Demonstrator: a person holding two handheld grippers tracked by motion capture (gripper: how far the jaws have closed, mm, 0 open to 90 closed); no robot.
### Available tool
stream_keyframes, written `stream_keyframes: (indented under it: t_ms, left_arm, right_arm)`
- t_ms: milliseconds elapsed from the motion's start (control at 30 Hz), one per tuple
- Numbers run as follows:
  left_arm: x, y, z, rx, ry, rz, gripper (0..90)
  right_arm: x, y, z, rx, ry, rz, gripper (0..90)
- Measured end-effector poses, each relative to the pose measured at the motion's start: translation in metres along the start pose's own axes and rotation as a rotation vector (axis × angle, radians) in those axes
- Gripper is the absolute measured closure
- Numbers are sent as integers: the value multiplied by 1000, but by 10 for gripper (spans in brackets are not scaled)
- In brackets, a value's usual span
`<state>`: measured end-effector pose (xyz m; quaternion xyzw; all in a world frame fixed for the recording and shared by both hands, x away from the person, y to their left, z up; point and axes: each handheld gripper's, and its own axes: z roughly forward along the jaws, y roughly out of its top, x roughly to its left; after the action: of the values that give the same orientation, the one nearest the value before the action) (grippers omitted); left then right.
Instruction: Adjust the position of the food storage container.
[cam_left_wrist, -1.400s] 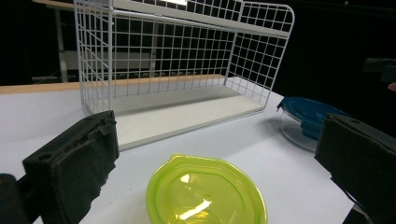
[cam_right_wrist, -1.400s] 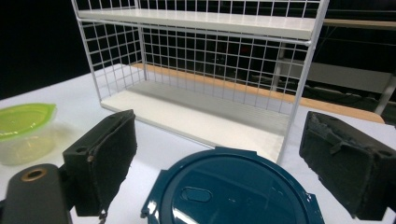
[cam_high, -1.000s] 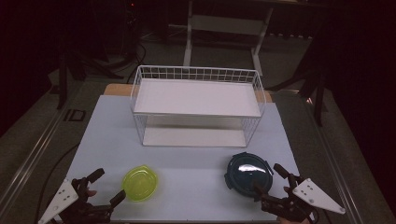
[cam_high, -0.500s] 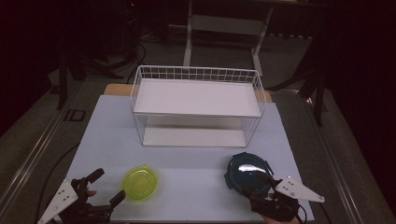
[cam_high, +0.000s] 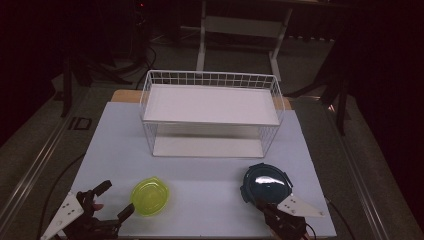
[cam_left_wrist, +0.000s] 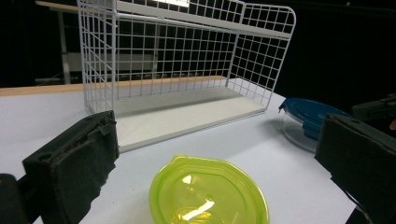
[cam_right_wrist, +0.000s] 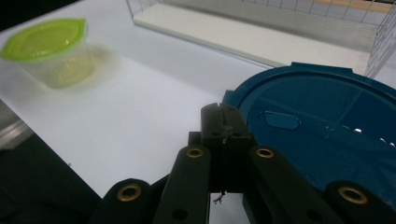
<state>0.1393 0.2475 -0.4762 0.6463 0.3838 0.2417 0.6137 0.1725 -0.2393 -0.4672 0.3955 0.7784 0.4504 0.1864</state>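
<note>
The left gripper (cam_high: 111, 201) waited, jaws apart, near the green tub (cam_high: 149, 196). The right gripper (cam_right_wrist: 226, 122), jaws together, neared the blue tub (cam_right_wrist: 322, 135); it likely needed opening first.

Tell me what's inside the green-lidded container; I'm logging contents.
Through the green lid and clear wall of the container, nothing shows inside; glare and blur hide its floor, so small contents can't be ruled out.

The high view is dim, with black surroundings; only the white table (cam_high: 210, 200) is lit, from above. The blue lid (cam_high: 266, 182) carries a pale glare patch at the lower right. In the left gripper view the green lid (cam_left_wrist: 208, 193) shows bright reflections. In the right gripper view the green container (cam_right_wrist: 51, 49) at upper left is blurred.
</note>
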Motion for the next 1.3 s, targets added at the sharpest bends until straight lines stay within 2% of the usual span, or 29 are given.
stream_keyframes:
  t_ms: [100,367,667,900,1300]
  left_arm:
    - [0,0,0,-2,0,0,0]
    - [-1,0,0,-2,-2,0,0]
    - [-1,0,0,-1,-1,2,0]
    - [-1,0,0,-1,-3,4,0]
    - [-1,0,0,-2,-3,4,0]
  right_arm:
    - [2,-2,4,24,13,7,900]
    - [1,-6,12,58,-4,28,900]
    - [4,-8,20,98,7,38,900]
    - [4,-11,28,137,-17,43,900]
    - [2,-4,36,145,-14,46,900]
